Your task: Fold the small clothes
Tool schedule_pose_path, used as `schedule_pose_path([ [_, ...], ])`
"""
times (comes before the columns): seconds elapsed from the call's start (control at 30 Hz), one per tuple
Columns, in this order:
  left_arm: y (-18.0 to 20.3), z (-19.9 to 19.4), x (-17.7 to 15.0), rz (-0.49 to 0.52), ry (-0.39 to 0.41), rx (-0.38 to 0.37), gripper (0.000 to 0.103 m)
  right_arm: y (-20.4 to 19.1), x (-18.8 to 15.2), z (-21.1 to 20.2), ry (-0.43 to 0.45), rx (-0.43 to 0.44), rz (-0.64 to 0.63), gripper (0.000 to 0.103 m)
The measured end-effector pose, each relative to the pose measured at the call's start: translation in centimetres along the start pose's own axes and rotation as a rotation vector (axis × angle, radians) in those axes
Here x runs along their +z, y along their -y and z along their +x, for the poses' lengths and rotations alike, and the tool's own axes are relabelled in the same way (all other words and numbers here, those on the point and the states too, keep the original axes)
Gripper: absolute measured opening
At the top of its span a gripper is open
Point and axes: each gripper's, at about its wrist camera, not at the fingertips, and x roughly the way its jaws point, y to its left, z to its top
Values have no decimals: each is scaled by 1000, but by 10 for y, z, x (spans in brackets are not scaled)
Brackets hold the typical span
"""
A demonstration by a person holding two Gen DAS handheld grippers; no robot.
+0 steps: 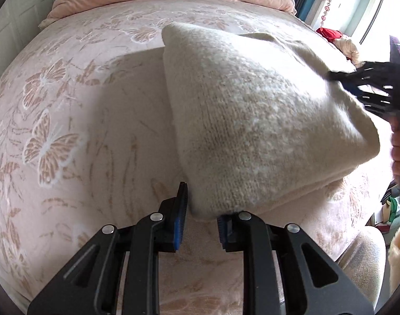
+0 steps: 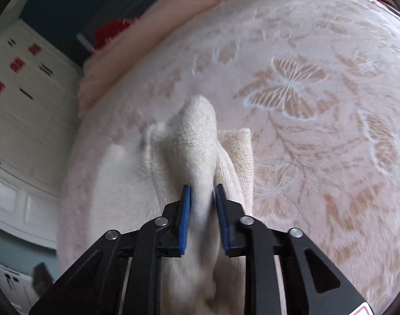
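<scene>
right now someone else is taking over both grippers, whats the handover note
Left gripper: jaws pinch the near corner of the cream sweater, closed on it.
Right gripper: closed on a bunched fold of the same sweater, on its far right edge as the left wrist view shows.
Sweater: lifted off the pink butterfly blanket on the bed, hanging between both grippers.
Done: the sweater looks at least doubled over.
Left: lay it flat on the blanket, finish the fold, release both grippers.
</scene>
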Motion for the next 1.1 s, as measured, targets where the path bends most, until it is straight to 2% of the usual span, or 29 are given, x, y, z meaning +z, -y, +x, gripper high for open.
schedule_pose_path([
  [0.03, 0, 0, 0, 0, -1, -1, 21, 0, -5, -13, 18, 9, -4, 31],
  [0.07, -1, 0, 0, -3, -2, -4, 21, 2, -16, -30, 42, 3, -10, 40],
  [0.13, 0, 1, 0, -2, -2, -3, 21, 8, -39, -52, 51, -35, -8, 50],
  [0.23, 0, 0, -2, 2, 7, 2, 21, 10, -78, -68, 30, -31, -8, 50],
  [0.37, 2, -1, -3, -8, 7, 18, 22, 1, -91, -54, 25, -54, -72, 50],
  [0.4, 3, -2, -2, -12, 4, 21, 22, -2, -92, -46, 25, -71, -90, 47],
  [0.43, 4, -3, -2, -12, 2, 25, 22, -4, -92, -40, 19, -81, -111, 26],
  [0.47, 4, -3, -2, -9, 1, 30, 22, -5, -91, -31, 1, -72, -128, 15],
  [0.53, 6, -7, -3, 0, 2, 41, 22, -8, -89, -36, 16, -66, -132, 11],
  [0.63, 6, -10, -3, 10, -1, 37, 22, -9, -84, -86, 129, -52, -141, 11],
  [0.7, 8, -8, -5, 21, -6, 32, 22, 5, -87, -95, 124, -58, -120, 11],
  [0.73, 10, -5, -6, 29, -8, 35, 22, 14, -91, -86, 96, -88, -111, 11],
  [0.77, 12, -3, -7, 34, -10, 41, 22, 29, -98, -63, 21, -140, -105, 12],
  [0.83, 13, 0, -7, 30, -14, 51, 22, 48, -112, -33, -78, -163, -70, 13],
  [0.9, 11, -1, -7, 30, -14, 46, 22, 43, -112, -42, -39, -132, -58, 17],
  [0.97, 10, -7, -7, 45, -16, 37, 22, 35, -103, -62, 23, -94, -47, 29],
  [1.03, 12, -22, -7, 81, -11, 22, 21, 29, -94, -79, 67, -105, -47, 30],
  [1.1, 17, -54, -8, 129, 22, -35, 21, 21, -85, -99, 121, -108, -58, 36],
])
